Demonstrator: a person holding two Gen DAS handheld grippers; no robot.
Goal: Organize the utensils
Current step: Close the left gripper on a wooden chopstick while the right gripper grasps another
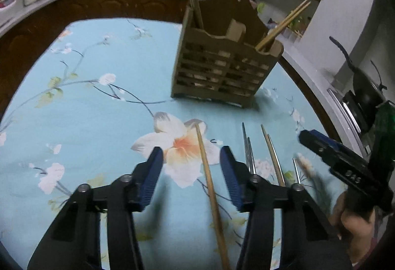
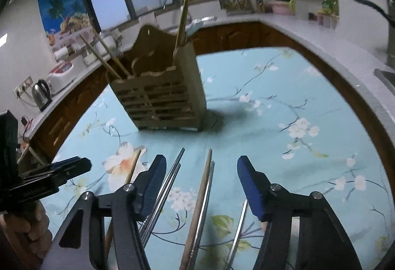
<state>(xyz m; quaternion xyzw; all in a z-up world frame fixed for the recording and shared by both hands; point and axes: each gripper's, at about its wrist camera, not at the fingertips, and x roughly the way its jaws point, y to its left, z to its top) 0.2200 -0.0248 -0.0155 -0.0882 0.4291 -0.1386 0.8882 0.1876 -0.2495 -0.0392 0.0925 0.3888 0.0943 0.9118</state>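
The left tongs (image 1: pixel 191 176) are seen spread apart over the bench (image 1: pixel 98 109), which is covered by a pale blue flowered cloth. A single wooden chopstick (image 1: pixel 209 186) lies on the cloth between their blue pads (image 1: pixel 151 178), touched by neither; nothing is grasped. The right tongs (image 2: pixel 201 186) are likewise released, and a wooden chopstick with a metal one beside it (image 2: pixel 202 196) is framed between their fingers without contact. A pair of metal chopsticks (image 2: pixel 170 181) lies just beside the left-hand finger of the right tongs, and a further metal piece (image 2: pixel 240 225) lies beside the right-hand finger. All these loose utensils are laid roughly parallel near the bench edge closest to the cameras. A slatted wooden utensil holder (image 1: pixel 222 65) stands upright farther in, toward the middle of the bench, well apart from the loose pieces. Wooden chopsticks (image 1: pixel 284 23) are already leaned in its end compartments. A hand (image 1: pixel 355 223) is seen on the right tongs' grip.
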